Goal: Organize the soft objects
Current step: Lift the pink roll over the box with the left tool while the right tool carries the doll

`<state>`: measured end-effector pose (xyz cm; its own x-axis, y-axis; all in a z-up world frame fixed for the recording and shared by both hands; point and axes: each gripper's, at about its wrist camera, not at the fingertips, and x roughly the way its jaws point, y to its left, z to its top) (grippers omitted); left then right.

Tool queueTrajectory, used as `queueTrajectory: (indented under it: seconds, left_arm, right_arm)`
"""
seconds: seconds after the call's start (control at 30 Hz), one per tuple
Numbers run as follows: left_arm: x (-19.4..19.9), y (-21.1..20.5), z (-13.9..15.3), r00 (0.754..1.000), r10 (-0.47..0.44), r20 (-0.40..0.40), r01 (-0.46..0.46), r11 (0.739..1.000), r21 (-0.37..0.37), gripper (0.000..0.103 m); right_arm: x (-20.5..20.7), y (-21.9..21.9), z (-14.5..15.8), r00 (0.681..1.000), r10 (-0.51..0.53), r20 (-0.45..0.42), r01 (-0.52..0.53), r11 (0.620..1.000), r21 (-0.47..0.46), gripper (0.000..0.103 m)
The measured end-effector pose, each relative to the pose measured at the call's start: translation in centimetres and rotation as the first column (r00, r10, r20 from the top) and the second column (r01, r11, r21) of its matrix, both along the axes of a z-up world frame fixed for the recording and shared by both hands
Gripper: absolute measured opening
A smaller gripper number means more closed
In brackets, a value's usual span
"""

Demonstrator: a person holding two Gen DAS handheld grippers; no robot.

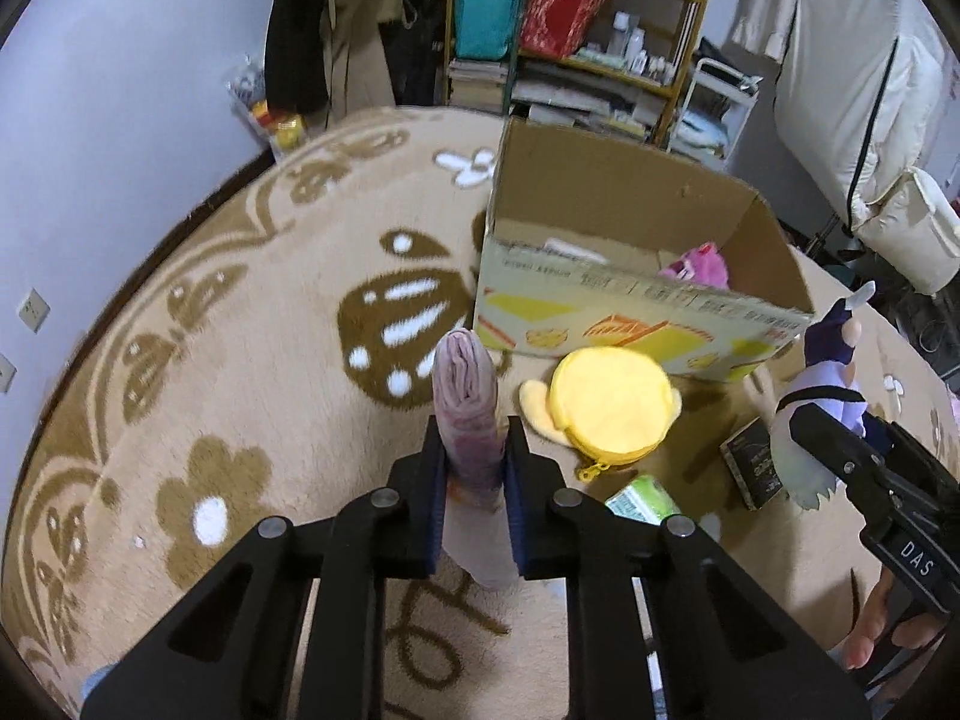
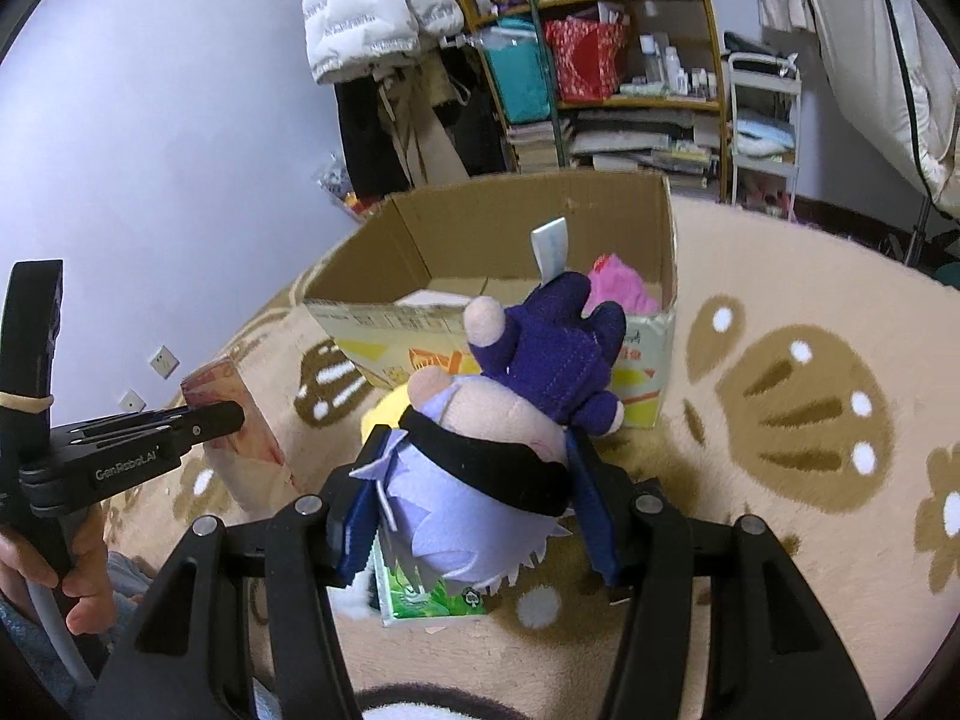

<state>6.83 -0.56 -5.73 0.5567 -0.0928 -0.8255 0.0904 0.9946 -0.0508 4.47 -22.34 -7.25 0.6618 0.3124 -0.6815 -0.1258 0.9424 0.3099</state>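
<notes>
My left gripper (image 1: 471, 450) is shut on a folded pinkish cloth (image 1: 467, 396) and holds it upright above the rug; the cloth also shows in the right wrist view (image 2: 231, 438). My right gripper (image 2: 477, 468) is shut on a plush doll (image 2: 498, 450) with lilac hair and a dark purple outfit, held above the rug in front of the cardboard box (image 2: 642, 276). The doll also shows at the right of the left wrist view (image 1: 825, 384). The open box (image 1: 630, 204) holds a pink plush (image 1: 699, 267). A yellow round plush pouch (image 1: 609, 402) lies on the rug before the box.
A green carton (image 1: 645, 498) and a dark small box (image 1: 753, 462) lie on the beige patterned rug (image 1: 240, 330). Shelves (image 1: 576, 30) with books and bags, hanging clothes and a white cart (image 2: 762, 126) stand behind the box. A wall runs along the left.
</notes>
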Motion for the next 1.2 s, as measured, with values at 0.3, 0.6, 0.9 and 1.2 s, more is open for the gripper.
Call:
queueTrajectory:
  seconds: [0.3,0.6,0.9,1.2]
  left_arm:
    - [-1.3,-0.3,3.6,0.992,-0.011,0.123,0.011,1.0,-0.002,0.016]
    - [-1.6,-0.8,6.7,0.973,-0.029,0.23,0.026,1.0,0.013,0.016]
    - [-0.3,-1.9,9.4,0.943,-0.057,0.327,0.053,0.998,0.021,0.016]
    - [1.2,-3.1,12.0,0.904,-0.072,0.421,0.076,0.997,0.008,0.016]
  right_arm:
    - [-1.1,-0.4,2.4,0.993,-0.024,0.117,0.026,1.0,-0.015,0.059]
    - [-1.3,-1.2,4.4,0.978,-0.052,0.202,0.057,0.998,-0.02,0.059]
    - [-0.4,-2.1,5.6,0.964,-0.069,0.258,0.074,0.997,-0.01,0.059]
    - [1.4,-2.1,6.0,0.953,-0.056,0.299,0.064,0.998,-0.018,0.059]
